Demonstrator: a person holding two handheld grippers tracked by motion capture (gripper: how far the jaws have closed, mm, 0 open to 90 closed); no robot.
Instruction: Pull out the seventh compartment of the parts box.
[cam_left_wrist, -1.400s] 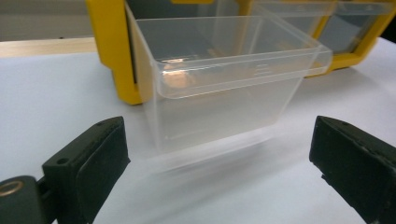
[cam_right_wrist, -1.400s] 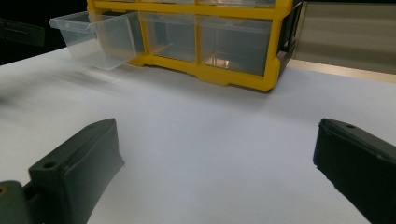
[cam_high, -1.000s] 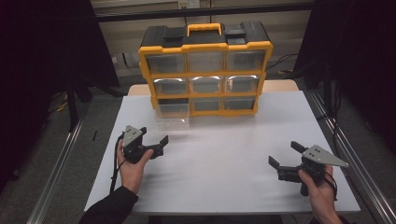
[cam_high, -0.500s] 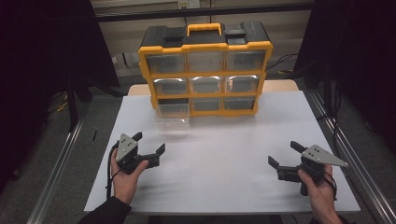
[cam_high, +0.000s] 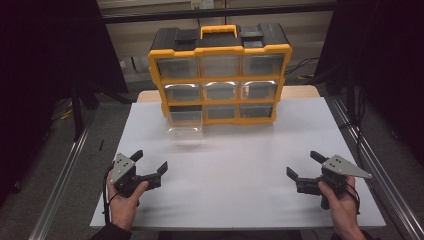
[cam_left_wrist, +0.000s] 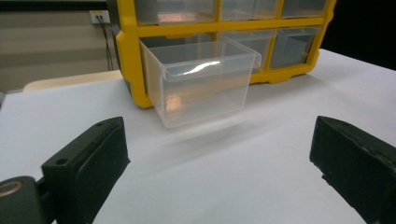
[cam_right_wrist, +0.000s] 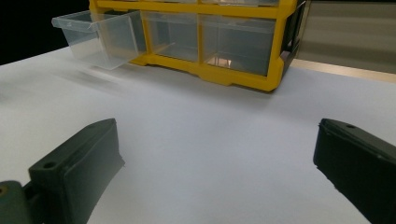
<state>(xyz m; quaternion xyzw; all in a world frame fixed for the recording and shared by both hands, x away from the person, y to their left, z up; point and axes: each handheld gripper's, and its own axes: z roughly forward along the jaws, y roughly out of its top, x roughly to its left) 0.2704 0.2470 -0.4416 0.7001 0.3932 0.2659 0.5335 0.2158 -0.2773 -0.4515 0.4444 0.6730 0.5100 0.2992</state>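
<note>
Two tongs rest low on the white counter (cam_high: 240, 150), jaws apart and empty: left tongs (cam_high: 149, 169), right tongs (cam_high: 304, 169). The clear drawer (cam_left_wrist: 201, 79) juts from the yellow organizer's (cam_high: 220, 52) bottom-left slot. Likely best approached squarely, gripping its front lip gently.

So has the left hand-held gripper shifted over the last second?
Yes. The left hand-held gripper has drawn back toward the person and the near edge of the white table, away from the yellow organizer.

Yellow-and-black organizer (cam_high: 220, 75), clear drawer (cam_left_wrist: 201, 81), white table (cam_high: 240, 185), black tools
</note>
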